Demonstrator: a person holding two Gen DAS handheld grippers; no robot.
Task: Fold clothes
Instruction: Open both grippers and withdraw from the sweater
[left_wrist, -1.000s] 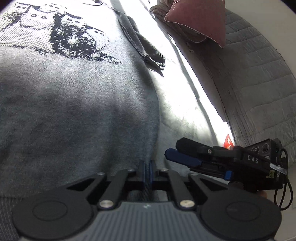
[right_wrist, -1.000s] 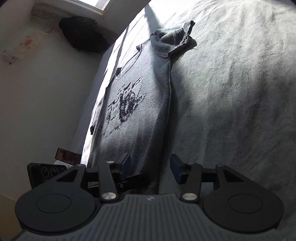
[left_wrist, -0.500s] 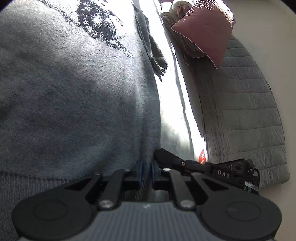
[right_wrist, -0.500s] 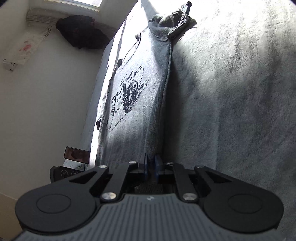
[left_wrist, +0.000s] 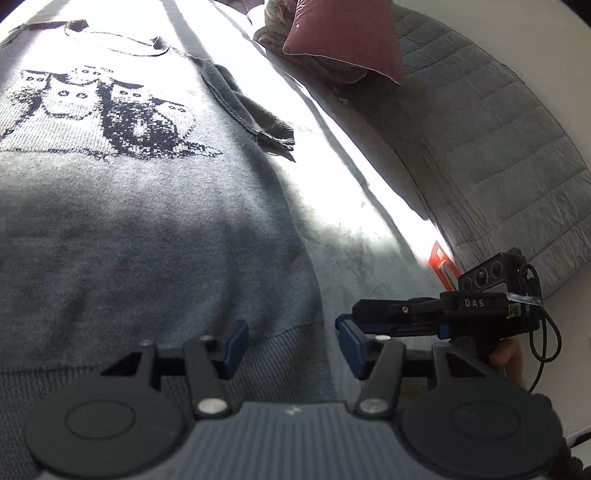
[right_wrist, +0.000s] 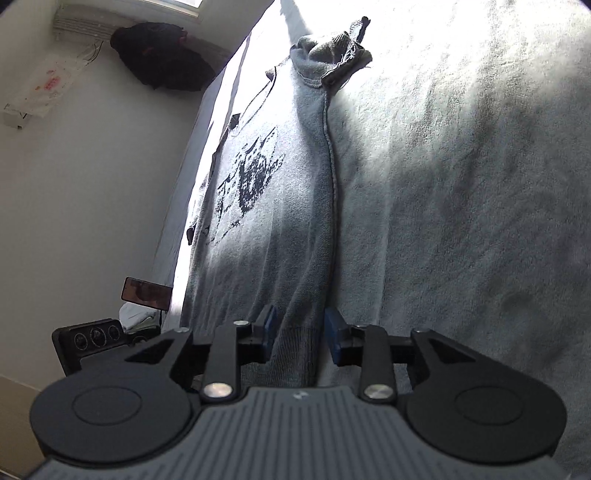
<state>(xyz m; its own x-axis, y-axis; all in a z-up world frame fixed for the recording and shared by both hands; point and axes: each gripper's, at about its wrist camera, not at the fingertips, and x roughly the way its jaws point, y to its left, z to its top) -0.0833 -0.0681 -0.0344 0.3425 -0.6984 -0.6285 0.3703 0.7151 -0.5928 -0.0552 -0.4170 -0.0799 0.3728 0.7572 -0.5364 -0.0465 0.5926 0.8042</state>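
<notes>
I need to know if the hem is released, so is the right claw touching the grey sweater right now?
Cannot tell. In the right wrist view the right claw is open astride the grey sweater hem, and neither view plainly shows contact or a gap.

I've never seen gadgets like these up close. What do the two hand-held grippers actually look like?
Each is black plastic with a ribbed grey body, two round discs, silver screws and blue-padded fingers. The left gripper and right gripper match. Seen from the left wrist view, the right one carries white "DAS" lettering, a three-lens camera block and a looping black cable.
</notes>
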